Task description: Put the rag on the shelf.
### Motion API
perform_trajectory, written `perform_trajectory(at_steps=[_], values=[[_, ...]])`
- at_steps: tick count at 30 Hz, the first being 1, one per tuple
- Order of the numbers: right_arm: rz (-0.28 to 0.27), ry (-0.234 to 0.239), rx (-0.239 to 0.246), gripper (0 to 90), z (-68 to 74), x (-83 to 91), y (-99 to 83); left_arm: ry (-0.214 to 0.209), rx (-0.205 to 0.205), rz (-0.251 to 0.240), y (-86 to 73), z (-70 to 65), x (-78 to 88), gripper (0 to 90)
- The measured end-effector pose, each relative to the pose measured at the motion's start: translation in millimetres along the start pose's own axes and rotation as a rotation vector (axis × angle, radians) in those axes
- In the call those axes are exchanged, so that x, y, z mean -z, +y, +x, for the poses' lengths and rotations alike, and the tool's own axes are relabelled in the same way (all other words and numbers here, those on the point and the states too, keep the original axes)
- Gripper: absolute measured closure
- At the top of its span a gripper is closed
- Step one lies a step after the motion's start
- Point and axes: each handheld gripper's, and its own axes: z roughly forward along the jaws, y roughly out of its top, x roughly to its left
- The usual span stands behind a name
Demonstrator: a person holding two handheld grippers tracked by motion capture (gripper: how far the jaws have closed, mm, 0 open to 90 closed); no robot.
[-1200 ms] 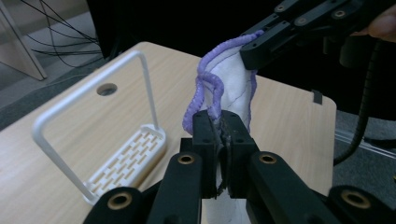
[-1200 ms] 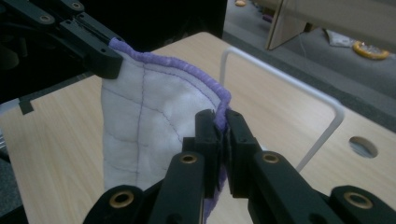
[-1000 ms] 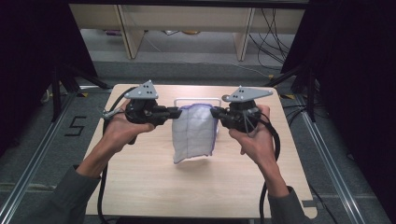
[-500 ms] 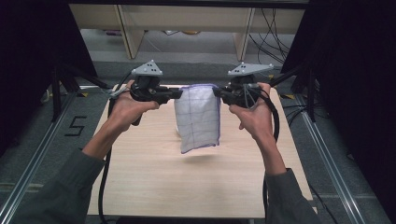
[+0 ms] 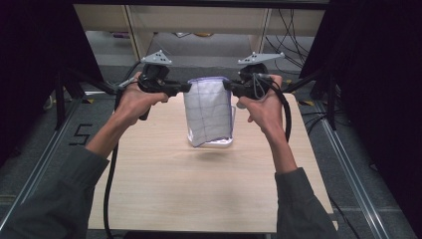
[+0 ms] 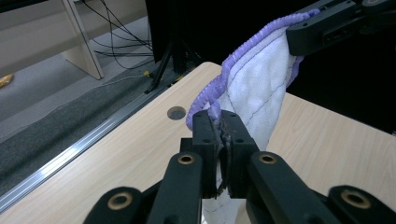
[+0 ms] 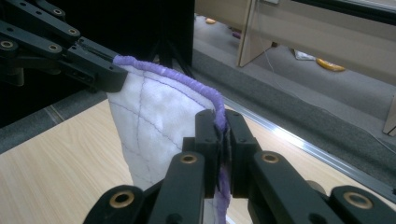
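A white quilted cloth with a purple hem hangs upright above the wooden table, stretched between my two grippers. My left gripper is shut on its top left corner, and my right gripper is shut on its top right corner. In the left gripper view the jaws pinch the purple hem of the cloth, with the right gripper farther off. The right gripper view has its jaws clamped on the hem of the cloth, opposite the left gripper. The cloth's lower edge hangs just over the tabletop.
A round hole sits near the table's far edge. Light wooden shelving and loose cables lie beyond the table. Dark curtains stand on both sides. A metal rail runs along the floor at the left.
Both hands have risen and moved away from the person. The cloth, which lay partly on the table, has been lifted and now hangs free between the grippers.
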Motion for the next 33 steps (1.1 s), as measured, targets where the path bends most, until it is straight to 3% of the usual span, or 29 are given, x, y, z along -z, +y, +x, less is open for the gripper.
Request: perform_trajectory(at_steps=[1,3,6,10,14,16,20,21,22,27,33], values=[[0.003,0.003,-0.014,86.0,0.8,-0.7,1.8,0.011,-0.002,-0.003,1.3,0.8,0.3,85.3],[-0.001,-0.013,0.007,85.9,-0.4,-0.6,5.3,0.022,-0.006,-0.003,4.0,2.3,0.6,85.3],[0.001,-0.008,-0.019,86.0,-0.7,-1.8,9.5,0.025,0.004,-0.021,7.8,6.9,-1.3,85.3],[-0.007,-0.017,-0.017,86.0,-6.8,-4.0,14.0,0.025,0.013,-0.033,14.4,11.2,-3.8,85.3],[-0.015,-0.023,-0.043,85.9,-12.8,-8.4,18.0,0.048,0.01,-0.026,23.0,15.6,-7.3,85.3],[-0.016,-0.032,-0.052,86.0,-16.3,-10.0,21.9,0.056,-0.012,-0.027,27.6,17.9,-10.2,85.3],[-0.036,-0.033,-0.059,86.0,-23.2,-11.6,29.8,0.057,0.007,-0.024,35.1,21.5,-14.2,85.2],[-0.036,-0.025,-0.081,86.0,-24.9,-12.9,31.6,0.062,0.008,-0.015,37.1,22.7,-15.5,85.3],[-0.03,-0.031,-0.064,85.9,-28.9,-14.3,33.4,0.065,0.011,-0.017,38.6,24.5,-17.6,85.2],[-0.029,-0.034,-0.096,85.9,-36.8,-21.2,36.5,0.098,0.017,-0.028,42.5,37.0,-27.6,85.0],[-0.012,-0.044,-0.125,85.9,-51.4,-44.6,32.7,0.108,0.073,-0.032,33.1,60.3,-57.1,84.9]])
